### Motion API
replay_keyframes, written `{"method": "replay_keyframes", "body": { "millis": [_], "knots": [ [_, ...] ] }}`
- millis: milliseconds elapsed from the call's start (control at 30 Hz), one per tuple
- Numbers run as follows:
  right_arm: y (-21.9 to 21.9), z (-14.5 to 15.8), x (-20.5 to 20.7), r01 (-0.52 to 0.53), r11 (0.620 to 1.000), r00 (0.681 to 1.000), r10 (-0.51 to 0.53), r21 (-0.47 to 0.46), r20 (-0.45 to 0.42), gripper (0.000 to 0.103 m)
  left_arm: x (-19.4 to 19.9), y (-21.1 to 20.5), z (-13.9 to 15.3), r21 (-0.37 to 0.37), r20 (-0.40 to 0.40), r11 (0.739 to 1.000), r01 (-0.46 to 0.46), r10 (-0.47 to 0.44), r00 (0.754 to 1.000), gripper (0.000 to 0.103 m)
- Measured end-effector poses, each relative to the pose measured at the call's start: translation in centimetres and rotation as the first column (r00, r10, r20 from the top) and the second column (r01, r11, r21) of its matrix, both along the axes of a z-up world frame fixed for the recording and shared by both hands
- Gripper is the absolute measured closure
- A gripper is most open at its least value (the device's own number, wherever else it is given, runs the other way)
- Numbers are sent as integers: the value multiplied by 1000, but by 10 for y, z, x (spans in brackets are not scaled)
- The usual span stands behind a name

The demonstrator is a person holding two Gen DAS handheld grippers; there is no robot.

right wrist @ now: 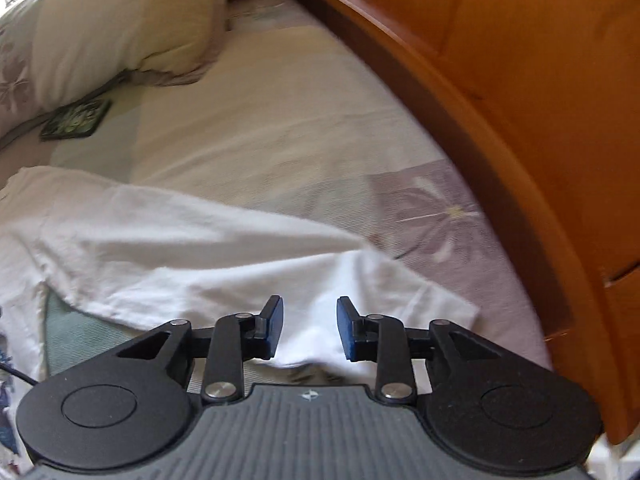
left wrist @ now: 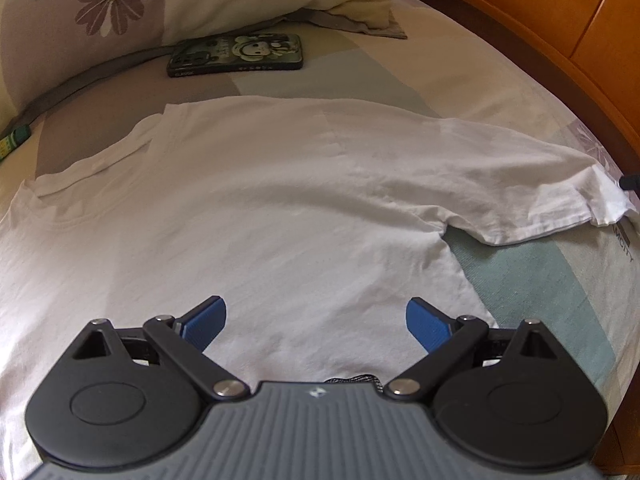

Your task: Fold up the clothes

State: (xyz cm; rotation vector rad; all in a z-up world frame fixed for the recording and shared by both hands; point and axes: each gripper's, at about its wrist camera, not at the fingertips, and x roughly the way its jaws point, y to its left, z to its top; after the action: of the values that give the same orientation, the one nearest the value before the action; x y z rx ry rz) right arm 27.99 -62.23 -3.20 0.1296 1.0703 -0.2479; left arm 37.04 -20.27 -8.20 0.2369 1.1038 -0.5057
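- Currently, a white T-shirt (left wrist: 248, 200) is seen spread flat on the bed sheet (left wrist: 440, 92), with its collar (left wrist: 80, 176) toward the left and one sleeve (left wrist: 540, 196) stretched out to the right.
- The left gripper (left wrist: 316, 322) is held over the near part of the shirt's body; its blue pads (left wrist: 204, 324) are spread wide and nothing is held between them.
- In the right wrist view, the right gripper (right wrist: 310, 328) is placed at the sleeve (right wrist: 240, 264) end; its jaws are parted around a raised bit of white fabric, with a gap seen on each side of the cloth, so the cloth is not pinched.
- The sleeve's cuff edge (right wrist: 448, 300) is seen lying just right of the right gripper, on a purple flower print of the sheet (right wrist: 440, 208).
- A phone in a green cartoon case (left wrist: 236, 54) is laid on the sheet at the far side, apart from the shirt and just beside a floral pillow (left wrist: 120, 0).
- A wooden headboard (left wrist: 560, 20) is seen curving along the far right edge of the bed, well apart from the shirt's body.
- A patch of teal sheet (left wrist: 520, 272) is exposed under the sleeve, near the armpit.
- A small green object (left wrist: 12, 142) is partly seen at the left edge; what it is cannot be told.
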Motion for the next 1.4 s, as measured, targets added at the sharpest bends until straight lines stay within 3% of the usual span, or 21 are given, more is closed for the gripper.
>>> {"method": "replay_keyframes", "body": {
  "millis": [67, 167, 267, 433, 467, 533, 567, 667, 733, 833, 900, 1033, 1167, 1300, 1400],
  "knots": [
    [-24, -9, 2, -5, 998, 1000, 3, -65, -22, 59, 0, -8, -1, 7, -3, 1000, 20, -20, 1000, 7],
    [-50, -29, 1, -22, 991, 996, 11, -134, -86, 57, -1, -20, -2, 12, -5, 999, 46, -46, 999, 7],
    [-68, -44, -7, 29, 996, 992, -39, -87, -118, 55, -1, -31, -2, 13, -6, 998, 59, -59, 998, 7],
    [-82, -53, -19, 189, 981, 979, -186, 30, -88, 51, -1, -46, -3, 16, -10, 997, 74, -74, 997, 7],
    [-81, -53, -18, 186, 982, 979, -183, 34, -85, 58, -1, -49, -3, 17, -10, 997, 77, -77, 997, 7],
    [-77, -51, -16, 149, 988, 986, -147, 31, -78, 86, -1, -54, -3, 18, -9, 996, 82, -82, 997, 7],
    [-76, -50, -14, 128, 991, 989, -125, 27, -78, 95, 0, -56, -3, 18, -8, 996, 85, -85, 996, 7],
    [-71, -40, -6, 68, 993, 996, -73, -94, -51, 95, -1, -60, -1, 23, 2, 995, 97, -97, 995, 7],
    [-70, -34, 0, 55, 989, 997, -61, -138, -43, 94, 0, -60, 0, 23, 4, 995, 96, -96, 995, 7],
    [-61, -30, 8, 47, 975, 995, -64, -218, -70, 83, 0, -61, -1, 26, 2, 996, 89, -90, 996, 7],
    [-44, -22, 9, 15, 974, 999, -24, -227, -39, 67, 2, -61, 0, 29, 11, 996, 85, -85, 996, 7],
    [-4, -18, 21, -88, 996, 995, 90, -32, 49, 59, 5, -62, -2, 32, 31, 997, 65, -66, 997, 7],
    [52, -42, 59, -214, 963, 975, 200, 163, 96, 59, 5, -58, -5, 41, 30, 999, 36, -37, 999, 7],
    [77, -60, 82, -281, 956, 959, 278, 79, 50, 59, 0, -48, -4, 49, 24, 998, 36, -37, 999, 7],
    [48, -57, 79, -236, 972, 971, 235, 13, 54, 60, 0, -34, -4, 71, 39, 997, 11, -14, 999, 7]
  ]
}}
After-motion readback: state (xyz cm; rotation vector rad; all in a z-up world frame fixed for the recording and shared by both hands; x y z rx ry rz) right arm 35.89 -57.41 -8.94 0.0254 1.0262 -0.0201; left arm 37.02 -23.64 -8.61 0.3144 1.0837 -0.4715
